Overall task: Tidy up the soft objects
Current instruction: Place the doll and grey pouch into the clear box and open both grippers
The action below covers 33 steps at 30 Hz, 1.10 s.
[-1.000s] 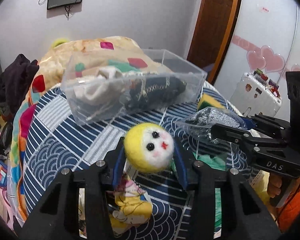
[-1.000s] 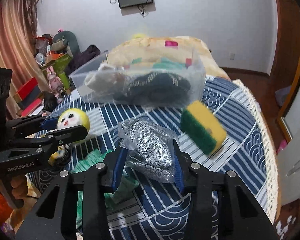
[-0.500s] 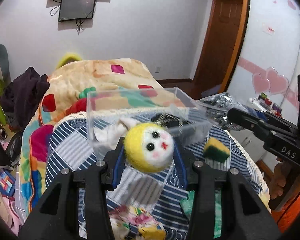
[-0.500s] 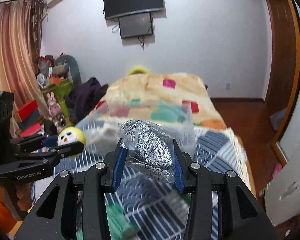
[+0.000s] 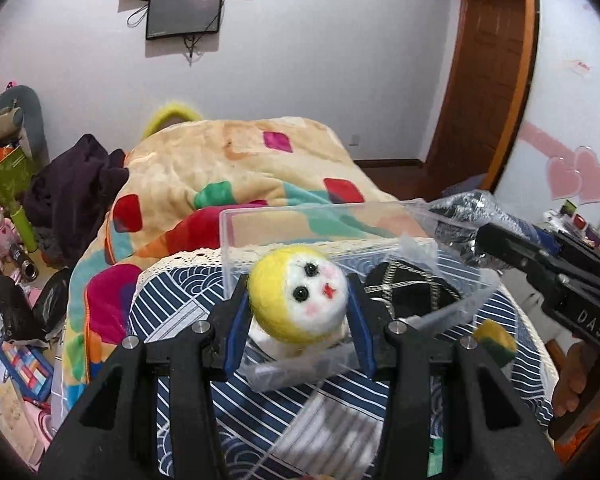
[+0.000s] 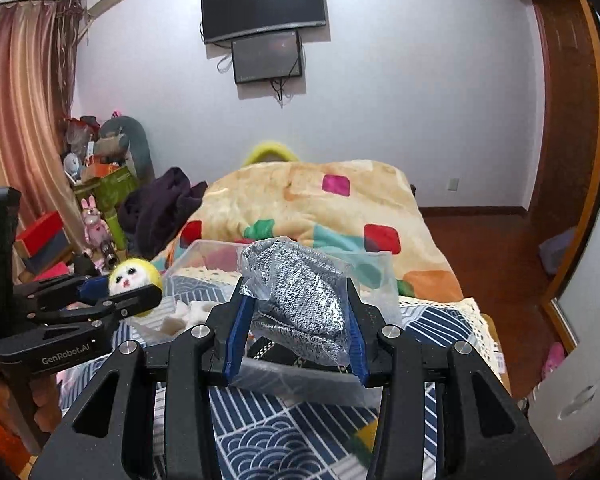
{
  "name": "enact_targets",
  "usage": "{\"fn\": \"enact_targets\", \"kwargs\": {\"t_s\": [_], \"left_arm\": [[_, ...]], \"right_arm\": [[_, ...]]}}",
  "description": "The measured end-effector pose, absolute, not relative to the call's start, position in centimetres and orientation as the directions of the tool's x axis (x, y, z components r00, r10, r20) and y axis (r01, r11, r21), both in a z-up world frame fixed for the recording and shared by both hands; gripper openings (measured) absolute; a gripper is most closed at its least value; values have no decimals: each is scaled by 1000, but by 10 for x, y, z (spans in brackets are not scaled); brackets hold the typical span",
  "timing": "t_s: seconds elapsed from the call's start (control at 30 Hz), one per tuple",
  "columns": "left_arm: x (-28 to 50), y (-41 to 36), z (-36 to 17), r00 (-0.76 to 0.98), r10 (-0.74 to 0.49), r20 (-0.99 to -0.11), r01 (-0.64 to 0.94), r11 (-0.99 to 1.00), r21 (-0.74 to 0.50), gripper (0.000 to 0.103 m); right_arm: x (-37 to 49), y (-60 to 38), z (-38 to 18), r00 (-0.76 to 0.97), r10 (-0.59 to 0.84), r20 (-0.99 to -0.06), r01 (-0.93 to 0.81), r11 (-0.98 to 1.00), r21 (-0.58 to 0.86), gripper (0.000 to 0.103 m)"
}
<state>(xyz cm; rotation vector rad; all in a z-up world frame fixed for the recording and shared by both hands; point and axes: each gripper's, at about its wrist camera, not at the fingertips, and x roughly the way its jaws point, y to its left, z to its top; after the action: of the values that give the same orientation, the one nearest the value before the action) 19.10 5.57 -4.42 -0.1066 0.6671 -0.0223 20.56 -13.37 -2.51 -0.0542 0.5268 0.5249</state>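
Note:
My left gripper point(image 5: 298, 312) is shut on a yellow-headed felt doll point(image 5: 298, 300) and holds it over the near left part of a clear plastic bin point(image 5: 236, 240). The doll also shows in the right wrist view point(image 6: 134, 278). My right gripper point(image 6: 296, 324) is shut on a bagged grey knit item point(image 6: 300, 300) and holds it above the same bin point(image 6: 384, 276). The bagged item shows at the right in the left wrist view point(image 5: 464, 216). A dark fabric item point(image 5: 412, 292) and a white soft item point(image 6: 180, 316) lie inside the bin.
The bin stands on a blue patterned cloth point(image 5: 172, 304) at the foot of a bed with a patchwork blanket point(image 5: 240, 168). A yellow-green sponge point(image 5: 494, 340) lies right of the bin. Clutter and boxes point(image 6: 100, 184) fill the floor at left. A door point(image 5: 488, 80) is at right.
Both grippers have risen from the cloth and moved forward to the bin, each still holding its item. The doll and the bagged item now hang over the bin.

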Motion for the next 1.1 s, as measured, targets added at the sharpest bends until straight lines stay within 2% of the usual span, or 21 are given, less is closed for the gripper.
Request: {"fn": "enact_targets", "kwargs": {"t_s": [0.3,0.53,0.7,0.87,1.03,1.1], "left_arm": [[214,55,-66,745,-35,-666,-28,996,-83,45],[216,52,-73,740,-23,-672,-27,998,-63,45],[213,50,-73,734,-40,-678,-6,998,-66,57],[205,50,-69,738,-63,-672,3,996,-90,62],[193,47,-60,754,-60,-654,16,997,-74,64],[185,46,-53,770,-54,-636,21,998,-60,70]], "right_arm": [[230,-112,-49,673,453,-585,-508,858,80,39],[236,-99,-62,635,441,-634,-525,849,64,39],[234,-92,-71,626,414,-661,-535,845,22,40],[234,-101,-65,614,426,-665,-535,844,46,51],[226,-110,-56,637,435,-636,-528,848,51,66],[221,-113,-50,651,436,-621,-525,850,45,68]]}}
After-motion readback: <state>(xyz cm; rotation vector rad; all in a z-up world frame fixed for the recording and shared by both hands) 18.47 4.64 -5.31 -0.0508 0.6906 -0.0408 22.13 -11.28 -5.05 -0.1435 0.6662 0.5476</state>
